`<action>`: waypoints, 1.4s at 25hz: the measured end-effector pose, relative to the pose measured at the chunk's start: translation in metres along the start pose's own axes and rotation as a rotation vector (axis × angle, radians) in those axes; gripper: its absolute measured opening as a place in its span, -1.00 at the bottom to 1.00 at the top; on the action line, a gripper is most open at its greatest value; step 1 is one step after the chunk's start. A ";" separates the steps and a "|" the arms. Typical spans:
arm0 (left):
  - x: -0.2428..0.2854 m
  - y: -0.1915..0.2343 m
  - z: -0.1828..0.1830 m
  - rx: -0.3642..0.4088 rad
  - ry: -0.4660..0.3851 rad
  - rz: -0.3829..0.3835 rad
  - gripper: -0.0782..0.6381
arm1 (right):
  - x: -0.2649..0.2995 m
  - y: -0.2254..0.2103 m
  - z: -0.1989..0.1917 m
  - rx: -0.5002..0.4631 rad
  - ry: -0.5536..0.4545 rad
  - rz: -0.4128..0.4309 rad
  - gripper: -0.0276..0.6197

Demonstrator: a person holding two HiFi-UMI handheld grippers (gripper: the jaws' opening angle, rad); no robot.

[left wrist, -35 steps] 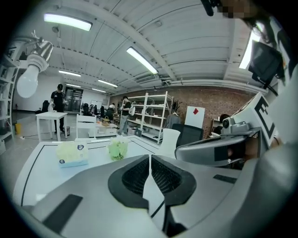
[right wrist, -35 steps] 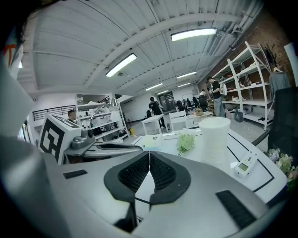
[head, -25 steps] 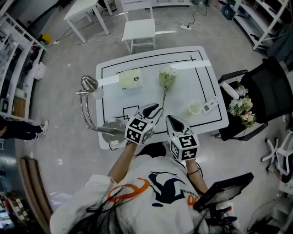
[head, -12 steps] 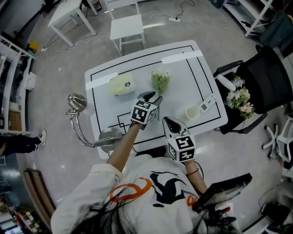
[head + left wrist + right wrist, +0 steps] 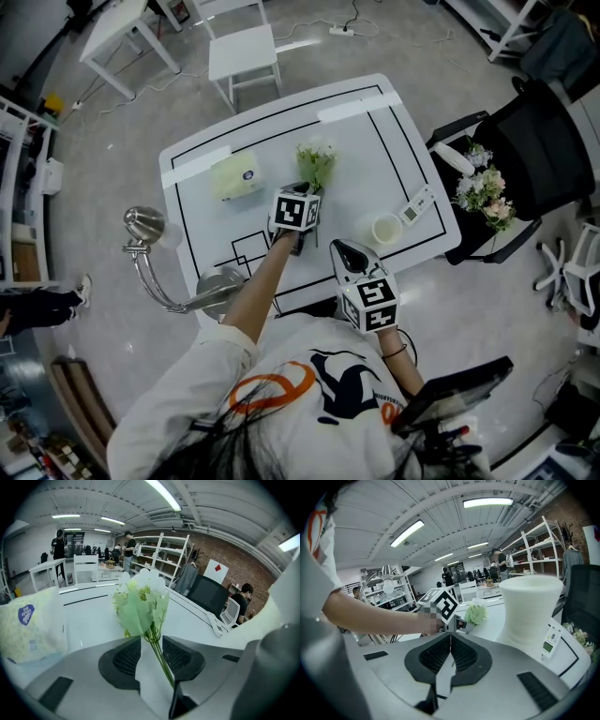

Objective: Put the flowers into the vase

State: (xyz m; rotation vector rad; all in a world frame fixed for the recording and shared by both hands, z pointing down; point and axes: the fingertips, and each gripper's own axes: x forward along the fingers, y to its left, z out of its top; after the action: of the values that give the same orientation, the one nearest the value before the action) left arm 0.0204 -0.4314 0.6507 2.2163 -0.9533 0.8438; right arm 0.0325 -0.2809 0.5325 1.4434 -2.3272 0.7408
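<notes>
A bunch of pale green and white flowers (image 5: pixel 315 161) lies on the white table (image 5: pixel 366 141), heads away from me. My left gripper (image 5: pixel 301 189) reaches down over the stem end. In the left gripper view the thin green stem (image 5: pixel 159 656) runs through the gap between the pads, touching neither; the jaws have just been opening and stand open. The white vase (image 5: pixel 385 228) stands upright near the table's front right. My right gripper (image 5: pixel 343 250) hovers at the front edge, shut with nothing in it; its view shows the vase (image 5: pixel 529 606) close on the right and the flowers (image 5: pixel 476 612) beyond.
A yellowish packet (image 5: pixel 234 175) lies left of the flowers. A small white device (image 5: pixel 415 204) rests right of the vase. A chrome lamp (image 5: pixel 150 253) stands at the table's left edge. A black chair holding another bouquet (image 5: pixel 483 192) is at the right.
My left gripper has moved forward and down across the table to the flower stem, which now lies between its jaws. The right gripper has hardly shifted.
</notes>
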 end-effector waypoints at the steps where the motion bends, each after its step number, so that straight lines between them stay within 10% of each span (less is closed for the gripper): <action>1: 0.001 0.001 -0.001 -0.013 0.011 0.005 -0.37 | -0.001 -0.001 -0.001 0.000 0.001 -0.002 -0.87; 19: -0.030 -0.011 0.007 -0.070 -0.095 -0.065 -0.60 | -0.017 -0.010 -0.005 0.002 -0.011 -0.016 -0.87; 35: -0.113 -0.069 0.075 -0.057 -0.397 -0.207 -0.60 | -0.049 -0.039 -0.025 0.040 -0.026 -0.084 -0.86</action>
State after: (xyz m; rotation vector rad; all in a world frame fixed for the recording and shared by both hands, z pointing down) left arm 0.0359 -0.3978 0.5034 2.4288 -0.8871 0.2839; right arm 0.0887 -0.2442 0.5383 1.5666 -2.2671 0.7542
